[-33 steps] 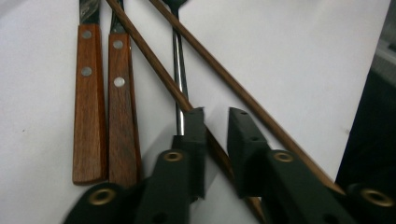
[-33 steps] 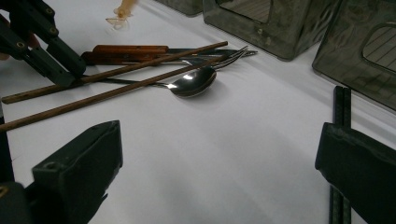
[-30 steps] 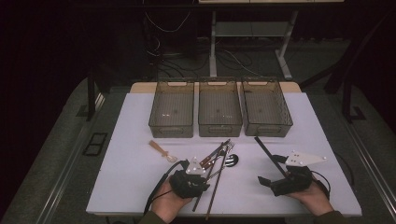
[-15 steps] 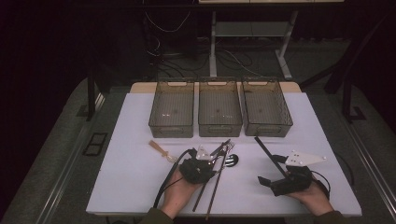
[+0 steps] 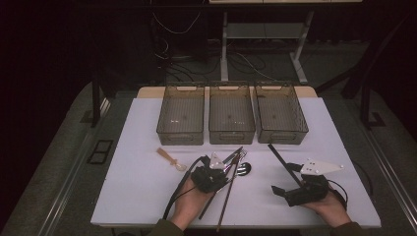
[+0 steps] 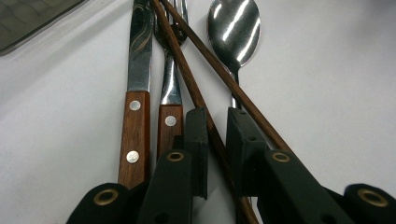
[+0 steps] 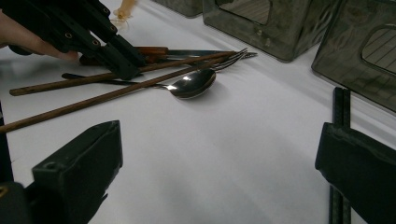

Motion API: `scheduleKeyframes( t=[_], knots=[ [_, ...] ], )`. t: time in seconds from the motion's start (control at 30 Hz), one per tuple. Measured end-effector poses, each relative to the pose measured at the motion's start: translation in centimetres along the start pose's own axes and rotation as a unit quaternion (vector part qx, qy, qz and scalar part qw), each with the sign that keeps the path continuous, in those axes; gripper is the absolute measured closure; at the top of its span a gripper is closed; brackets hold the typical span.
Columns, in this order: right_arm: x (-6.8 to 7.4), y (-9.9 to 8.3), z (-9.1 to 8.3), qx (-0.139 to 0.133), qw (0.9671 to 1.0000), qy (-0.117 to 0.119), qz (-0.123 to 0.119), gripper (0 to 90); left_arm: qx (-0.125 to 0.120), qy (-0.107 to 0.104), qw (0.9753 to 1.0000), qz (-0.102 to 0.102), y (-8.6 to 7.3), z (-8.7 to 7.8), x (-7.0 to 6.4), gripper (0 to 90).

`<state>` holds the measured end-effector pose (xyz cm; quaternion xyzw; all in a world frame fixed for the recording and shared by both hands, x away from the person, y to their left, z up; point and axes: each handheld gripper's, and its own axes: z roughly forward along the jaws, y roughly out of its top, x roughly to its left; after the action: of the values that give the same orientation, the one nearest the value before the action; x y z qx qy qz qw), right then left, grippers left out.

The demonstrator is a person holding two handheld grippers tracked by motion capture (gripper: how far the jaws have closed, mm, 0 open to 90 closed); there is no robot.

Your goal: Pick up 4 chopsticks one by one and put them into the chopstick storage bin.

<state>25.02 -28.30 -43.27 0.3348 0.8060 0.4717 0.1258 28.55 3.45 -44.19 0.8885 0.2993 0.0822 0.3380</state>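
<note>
Left gripper (image 6: 217, 135): jaws slightly apart, straddling a dark wooden chopstick (image 6: 187, 74) at frame centre, perhaps not yet pinching.
Right gripper (image 7: 219, 172): wide open, empty.

fork (image 6: 171, 88) tines cut off, spoon (image 6: 233, 32) handle behind jaws

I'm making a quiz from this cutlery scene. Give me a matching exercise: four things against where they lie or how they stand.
Things:
1. knife
2. spoon
3. chopstick
4. right gripper

Places or states:
a. between the left gripper's jaws
b. jaws wide open, holding nothing
c. bowl up, right of the chopsticks in the left gripper view
d. leftmost of the cutlery in the left gripper view, wooden handle with rivets

Pairs: 1-d, 2-c, 3-a, 4-b
</note>
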Motion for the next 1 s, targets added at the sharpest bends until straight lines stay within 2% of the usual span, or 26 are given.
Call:
scheduleKeyframes(
  t=[0.03,0.1,0.13,0.2,0.27,0.33,0.4,0.6,0.77,1.0],
  knots=[
    [0.00,0.00,-0.02,0.000,1.0000,0.000,0.000,1.0,0.000,0.001,1.0000,-0.004,-0.02,-0.01,-0.07,78.0],
    [-0.01,0.00,-0.01,0.000,1.0000,0.000,0.000,1.0,0.002,0.004,0.9999,0.011,0.05,-0.04,0.05,78.2],
    [-0.02,0.00,0.01,0.000,1.0000,0.000,0.001,1.0,0.001,0.006,1.0000,0.001,0.00,-0.06,-0.11,78.4],
    [-0.01,0.00,-0.01,0.000,1.0000,0.001,0.000,1.0,-0.005,0.015,0.9999,0.005,-0.01,-0.12,-0.09,79.6],
    [0.00,0.01,-0.03,-0.001,1.0000,0.001,0.001,1.0,-0.006,0.014,0.9999,-0.004,-0.08,-0.13,0.00,80.3],
    [-0.01,0.01,-0.03,-0.001,1.0000,0.001,0.001,1.0,-0.006,0.015,0.9999,0.003,-0.10,-0.01,0.05,79.3],
    [-0.01,0.00,0.01,0.000,1.0000,0.001,0.001,1.0,-0.008,0.015,0.9998,-0.005,-0.23,0.07,-0.09,77.5],
    [-0.01,0.00,0.07,-0.001,1.0000,0.002,-0.001,1.0,-0.019,0.023,0.9993,-0.022,-0.40,0.01,-0.16,80.6],
    [-0.02,0.01,0.03,-0.001,1.0000,0.002,0.001,1.0,-0.028,0.020,0.9992,-0.023,-0.41,-0.17,-0.18,84.9],
    [0.01,0.01,0.01,-0.001,1.0000,0.002,0.001,1.0,-0.030,0.020,0.9991,-0.023,-0.39,-0.03,-0.38,85.0]
  ],
)
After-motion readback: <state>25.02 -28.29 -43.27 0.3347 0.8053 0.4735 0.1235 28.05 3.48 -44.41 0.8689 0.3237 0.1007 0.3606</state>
